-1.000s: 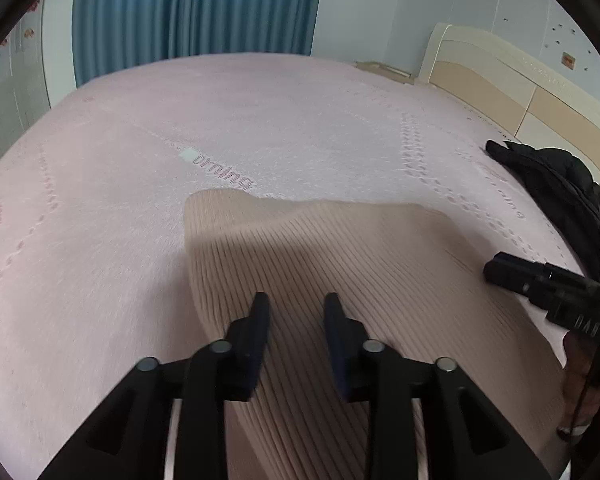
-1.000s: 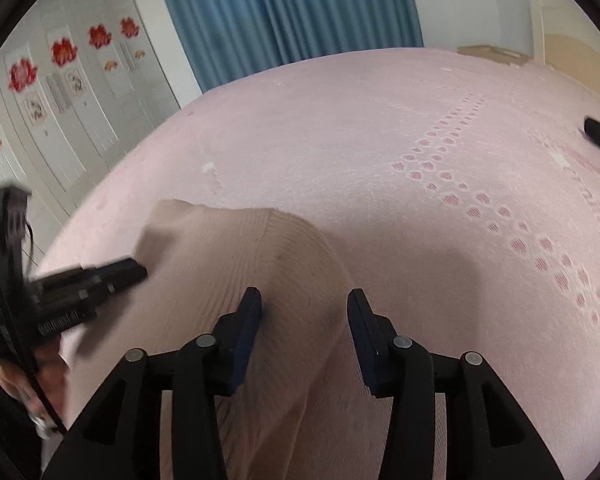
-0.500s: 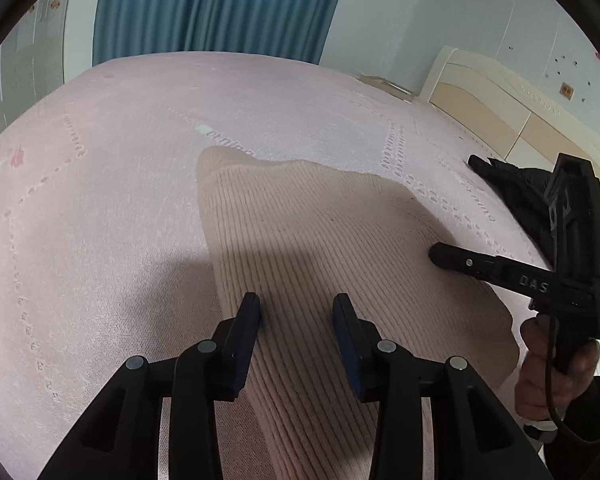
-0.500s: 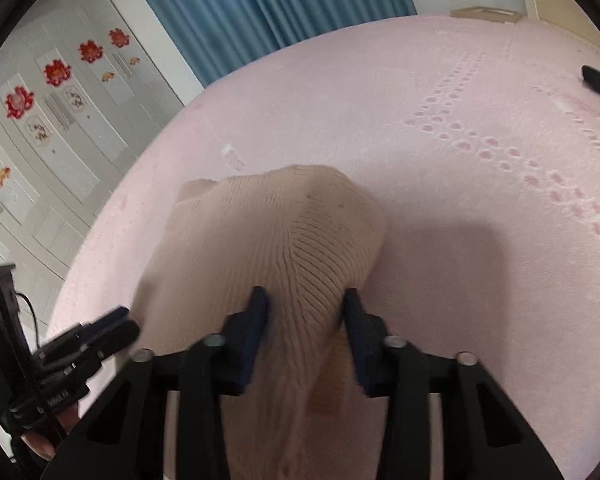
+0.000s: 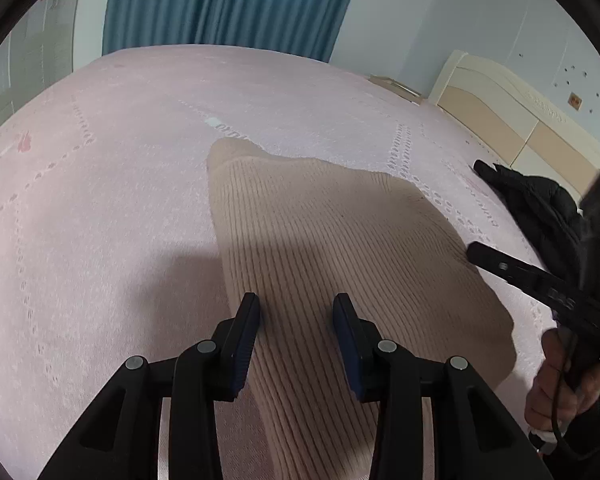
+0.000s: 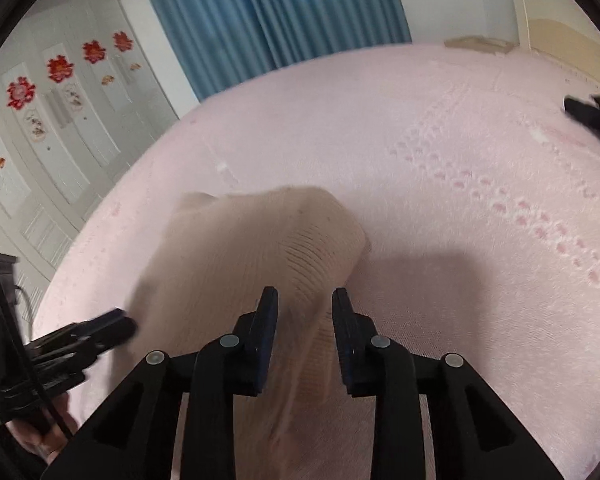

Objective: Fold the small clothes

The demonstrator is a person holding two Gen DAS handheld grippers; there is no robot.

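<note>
A beige ribbed knit garment point(image 5: 320, 232) lies on the pink bed cover point(image 5: 120, 200), tented up towards both grippers. My left gripper point(image 5: 296, 308) is shut on its near left part, with the ribbed cloth filling the gap between the pads. My right gripper point(image 6: 305, 300) is shut on a bunched fold of the same garment point(image 6: 260, 248) at its right edge. In the left wrist view the right gripper point(image 5: 500, 264) shows at the garment's right side, held by a hand point(image 5: 560, 380). The left gripper point(image 6: 116, 324) appears at the lower left of the right wrist view.
A black garment point(image 5: 540, 208) lies on the bed near the cream headboard point(image 5: 520, 120). Blue curtains point(image 5: 228, 4) hang beyond the far edge. White wardrobe doors with red flower stickers point(image 6: 60, 68) stand to the left. Pink cover point(image 6: 440, 152) stretches around the garment.
The right gripper's jaws came together on the garment's right edge, which rose into a bunched fold. The left gripper shifted sideways, keeping the cloth between its pads.
</note>
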